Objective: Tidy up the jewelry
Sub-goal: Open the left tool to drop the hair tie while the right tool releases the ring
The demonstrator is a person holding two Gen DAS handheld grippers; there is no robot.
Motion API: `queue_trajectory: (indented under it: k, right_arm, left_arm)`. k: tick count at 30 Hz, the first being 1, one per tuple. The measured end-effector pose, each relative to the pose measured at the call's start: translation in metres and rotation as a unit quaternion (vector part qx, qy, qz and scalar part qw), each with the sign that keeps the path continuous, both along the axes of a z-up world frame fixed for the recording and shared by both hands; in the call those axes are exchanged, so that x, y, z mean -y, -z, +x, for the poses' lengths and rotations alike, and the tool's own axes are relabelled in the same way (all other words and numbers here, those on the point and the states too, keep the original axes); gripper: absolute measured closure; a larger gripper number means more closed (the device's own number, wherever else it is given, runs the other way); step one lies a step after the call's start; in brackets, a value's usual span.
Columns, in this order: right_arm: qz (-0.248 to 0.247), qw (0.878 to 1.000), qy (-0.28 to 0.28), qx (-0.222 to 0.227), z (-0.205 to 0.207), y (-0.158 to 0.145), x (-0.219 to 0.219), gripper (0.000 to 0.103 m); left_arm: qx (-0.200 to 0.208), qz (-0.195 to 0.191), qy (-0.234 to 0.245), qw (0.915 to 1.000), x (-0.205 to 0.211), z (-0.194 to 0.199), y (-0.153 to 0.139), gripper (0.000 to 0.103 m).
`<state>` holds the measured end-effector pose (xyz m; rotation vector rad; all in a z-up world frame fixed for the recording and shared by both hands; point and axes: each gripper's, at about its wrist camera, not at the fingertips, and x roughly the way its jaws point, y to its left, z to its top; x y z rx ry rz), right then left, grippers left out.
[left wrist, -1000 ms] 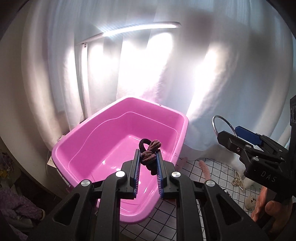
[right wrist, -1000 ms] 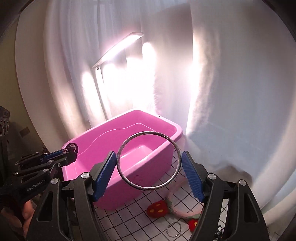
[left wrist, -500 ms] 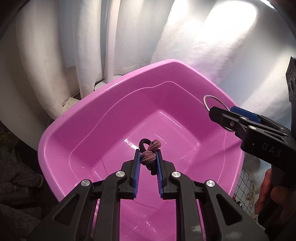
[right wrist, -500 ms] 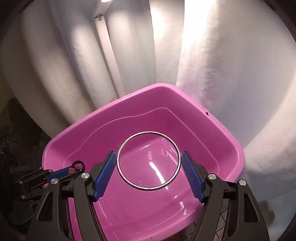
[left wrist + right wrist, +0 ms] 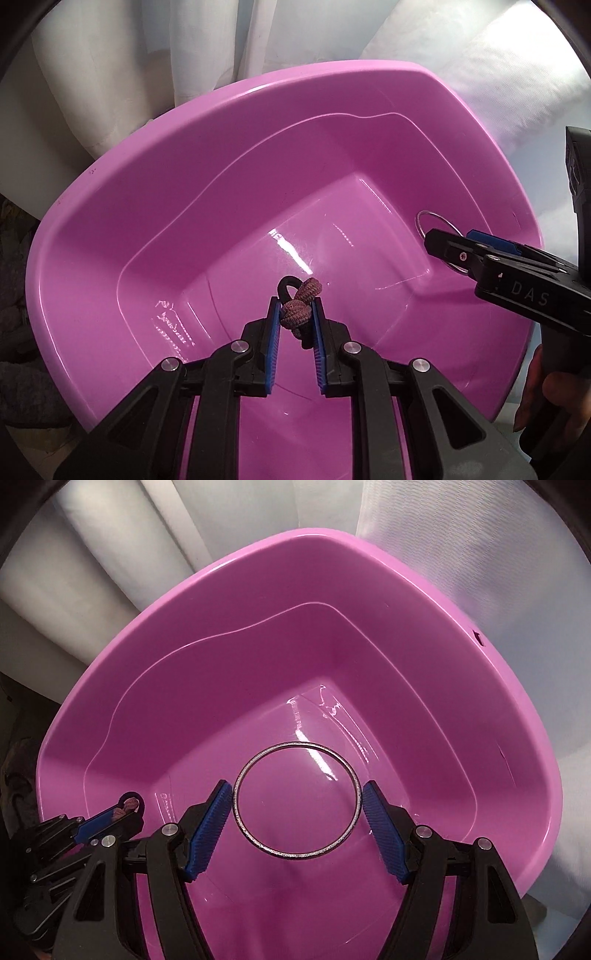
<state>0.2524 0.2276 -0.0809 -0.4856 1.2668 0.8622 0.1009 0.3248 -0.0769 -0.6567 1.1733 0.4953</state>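
In the left wrist view, a dark, blurred heap of cloth [image 5: 14,332] fills the left edge, beside the pink plastic tub [image 5: 155,177] that takes up most of the frame, its floor glossy with reflections. White curtain folds [image 5: 122,62] hang behind the tub along the top. At lower centre the left gripper [image 5: 295,314] points down over the tub floor, its blue pads clenched on a knotted mauve hair tie [image 5: 297,308] with a black elastic loop sticking out above the fingertips. At the right, the right gripper [image 5: 448,245] reaches in over the tub's right wall, with a thin silver bangle [image 5: 424,221] showing edge-on at its tip. Part of a hand [image 5: 546,406] wrapped round that tool's handle sits in the lower right corner.

In the right wrist view, the left gripper [image 5: 127,810] appears at the lower left, the hair tie [image 5: 129,805] peeking between its pads, over the tub's left side. At centre, the bangle [image 5: 240,775] is a full circle grasped across its width between the right gripper's [image 5: 297,797] blue pads, which stand wide apart and touch the ring on either side. It hangs above the tub [image 5: 480,664] floor. White curtain [image 5: 461,535] fills the upper right.
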Motion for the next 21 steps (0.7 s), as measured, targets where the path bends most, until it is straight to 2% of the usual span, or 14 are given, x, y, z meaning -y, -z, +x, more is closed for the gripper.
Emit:
queue_trajectory:
  k: [3,8,9,12,14,16,21]
  right_arm:
    - [-0.013,1.000,0.004,-0.004,0.006,0.010,-0.001,0.033]
    - [-0.018,1.000,0.013,-0.010,0.007,0.013,0.000,0.033]
    - [-0.019,1.000,0.013,-0.012,0.007,0.014,0.000,0.033]
    - [-0.022,0.999,0.013,-0.023,0.005,0.017,0.001,0.032]
    - [-0.023,0.999,0.014,-0.024,0.000,0.018,0.000,0.032]
    - [-0.021,0.999,0.017,-0.022,0.001,0.015,0.001,0.032]
    - [-0.021,1.000,0.015,-0.015,0.000,0.014,0.003,0.032]
  left_arm:
    - [-0.009,-0.012,-0.004,0.9999,0.001,0.000,0.006,0.086]
    - [-0.017,-0.008,-0.010,0.9998,0.002,-0.003,0.006,0.084]
    - [-0.021,-0.007,-0.011,0.9997,0.002,-0.003,0.006,0.081]
    - [-0.021,-0.009,-0.007,0.9997,0.000,-0.003,0.006,0.065]
    - [-0.017,-0.002,-0.001,0.9999,0.002,-0.002,0.002,0.049]
    - [-0.012,0.004,0.001,0.9999,0.004,-0.002,-0.001,0.044]
    - [-0.008,0.005,0.006,0.9999,0.006,-0.006,-0.005,0.043]
